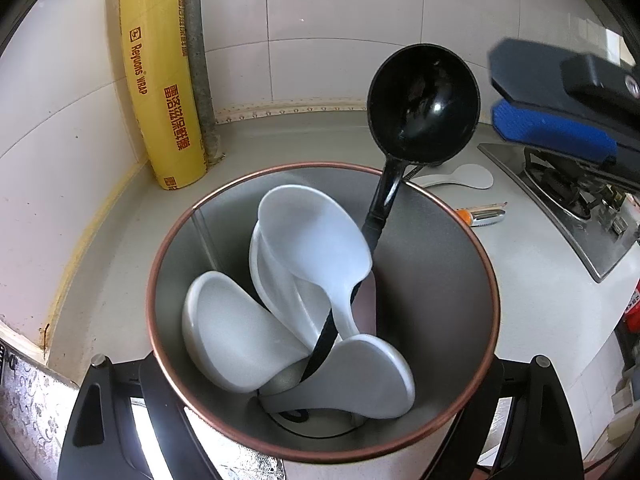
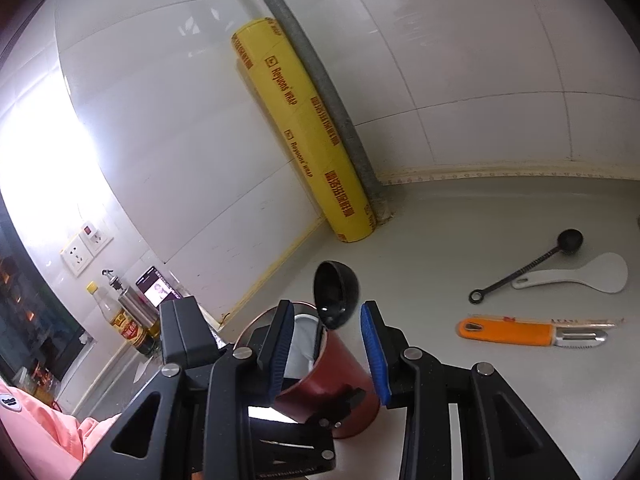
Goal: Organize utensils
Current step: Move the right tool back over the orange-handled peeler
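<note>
Your left gripper point(image 2: 320, 384) is clamped on the red utensil holder point(image 2: 344, 392), which stands on the counter point(image 2: 460, 220). White spoons point(image 1: 304, 264) and the black ladle point(image 1: 422, 104) stand inside it. Your right gripper point(image 2: 326, 344) hovers with jaws apart, empty. A peeler point(image 2: 532, 332), rice paddle point(image 2: 580, 276) and small black scoop point(image 2: 524, 268) lie on the counter.

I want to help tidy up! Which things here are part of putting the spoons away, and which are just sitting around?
Part of the job:
- red holder, gripped by the left tongs
- black ladle and white spoons already inside it
- small black spoon, white rice paddle, orange peeler, waiting on the counter

Just sitting around:
- yellow wrap roll
- sauce bottle
- stove
</note>
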{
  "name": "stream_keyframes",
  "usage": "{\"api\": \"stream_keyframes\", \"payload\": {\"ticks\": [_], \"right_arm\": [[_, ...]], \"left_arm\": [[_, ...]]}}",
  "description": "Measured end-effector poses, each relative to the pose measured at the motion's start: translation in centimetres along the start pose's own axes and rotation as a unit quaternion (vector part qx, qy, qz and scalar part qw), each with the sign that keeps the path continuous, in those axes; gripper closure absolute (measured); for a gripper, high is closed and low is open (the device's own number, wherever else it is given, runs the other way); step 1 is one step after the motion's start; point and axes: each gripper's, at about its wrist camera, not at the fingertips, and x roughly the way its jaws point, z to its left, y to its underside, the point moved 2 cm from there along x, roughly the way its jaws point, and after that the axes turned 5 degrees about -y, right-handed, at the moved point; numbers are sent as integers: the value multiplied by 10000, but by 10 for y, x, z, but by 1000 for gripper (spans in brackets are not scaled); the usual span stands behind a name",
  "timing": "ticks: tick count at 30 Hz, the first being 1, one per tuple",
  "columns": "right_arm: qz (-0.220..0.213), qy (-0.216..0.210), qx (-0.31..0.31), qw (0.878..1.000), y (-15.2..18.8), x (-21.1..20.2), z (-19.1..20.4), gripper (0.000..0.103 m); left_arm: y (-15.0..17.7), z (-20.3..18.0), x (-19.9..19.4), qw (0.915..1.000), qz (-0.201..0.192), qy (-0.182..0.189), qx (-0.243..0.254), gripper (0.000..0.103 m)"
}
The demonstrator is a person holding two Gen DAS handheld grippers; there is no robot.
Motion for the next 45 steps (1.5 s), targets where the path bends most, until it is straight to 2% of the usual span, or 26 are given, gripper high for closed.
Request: {"api": "stream_keyframes", "payload": {"ticks": [3, 14, 22, 31, 37, 45], "right_arm": [[-48, 224, 86, 9997, 3, -6, -7, 46], [87, 1177, 660, 9908, 25, -23, -47, 22], [108, 1519, 997, 9833, 39, -39, -68, 0], [28, 1806, 1193, 9763, 43, -47, -85, 0], [-215, 2281, 1210, 9659, 42, -58, -102, 0], [91, 2490, 1641, 9545, 41, -59, -134, 0]], "left_arm": [[0, -1, -1, 10000, -7, -13, -12, 13], [1, -1, -1, 9999, 23, -108, -88, 13], [3, -2, -2, 9998, 28, -116, -145, 13], [2, -1, -2, 9998, 9, -88, -172, 13], [2, 0, -3, 9998, -13, -58, -165, 13], [2, 4, -1, 9996, -103, -147, -207, 13]]}}
